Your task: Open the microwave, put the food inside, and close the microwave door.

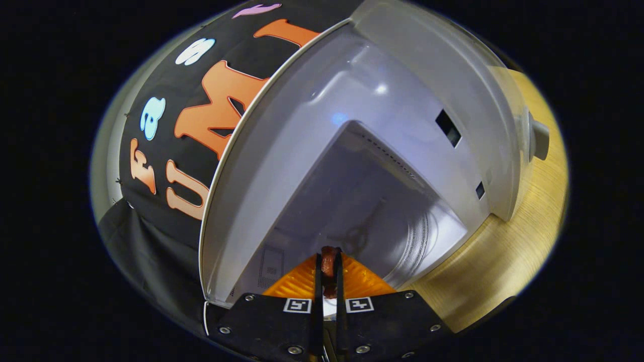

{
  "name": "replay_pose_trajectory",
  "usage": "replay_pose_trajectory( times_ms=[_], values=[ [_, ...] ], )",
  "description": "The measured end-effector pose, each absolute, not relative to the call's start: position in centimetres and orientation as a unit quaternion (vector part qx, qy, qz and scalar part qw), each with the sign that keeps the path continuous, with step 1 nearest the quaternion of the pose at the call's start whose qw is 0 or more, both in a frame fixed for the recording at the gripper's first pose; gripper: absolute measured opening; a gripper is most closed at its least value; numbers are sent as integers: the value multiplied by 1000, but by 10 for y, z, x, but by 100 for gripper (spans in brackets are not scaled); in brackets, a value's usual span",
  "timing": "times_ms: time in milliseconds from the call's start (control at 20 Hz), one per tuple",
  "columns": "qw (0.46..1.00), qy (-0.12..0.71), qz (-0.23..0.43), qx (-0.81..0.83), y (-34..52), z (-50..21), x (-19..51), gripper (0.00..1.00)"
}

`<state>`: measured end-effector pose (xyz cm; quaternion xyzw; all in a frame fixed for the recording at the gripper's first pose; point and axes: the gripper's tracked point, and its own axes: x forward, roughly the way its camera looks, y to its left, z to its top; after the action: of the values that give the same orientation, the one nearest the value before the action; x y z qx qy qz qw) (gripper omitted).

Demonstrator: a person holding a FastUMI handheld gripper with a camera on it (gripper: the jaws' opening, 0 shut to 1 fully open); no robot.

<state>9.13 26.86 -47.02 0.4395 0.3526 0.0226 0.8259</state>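
A white microwave (443,75) stands open on a wooden table (508,251), and I look tilted into its pale cavity. My gripper (329,274) reaches into the cavity mouth, its orange fingers (297,282) nearly together. A thin reddish-brown piece of food (328,264) is pinched between them, both fingers pressing on it. Just beyond the fingers lies the glass turntable (417,241) with its dark centre hub (358,236) on the cavity floor. The door is out of sight.
The microwave's front frame has two dark latch slots (448,128). A knob (539,141) sticks out from its control side. The booth's black cloth wall (166,166) hangs behind and beside the oven. Bare wooden tabletop lies to the right of the microwave.
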Motion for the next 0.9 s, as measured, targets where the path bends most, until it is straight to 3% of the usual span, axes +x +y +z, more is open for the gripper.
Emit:
replay_pose_trajectory(
  times_ms=[250,300,350,400,450,550,900],
  values=[
    [836,352,21,419,281,-475,87,15],
    [839,350,25,416,282,-469,85,21],
    [842,346,27,412,283,-465,84,39],
    [844,343,36,412,283,-457,80,45],
    [845,342,41,409,282,-451,77,59],
    [847,347,50,399,279,-442,68,74],
    [860,362,99,347,271,-397,-2,82]
  ],
)
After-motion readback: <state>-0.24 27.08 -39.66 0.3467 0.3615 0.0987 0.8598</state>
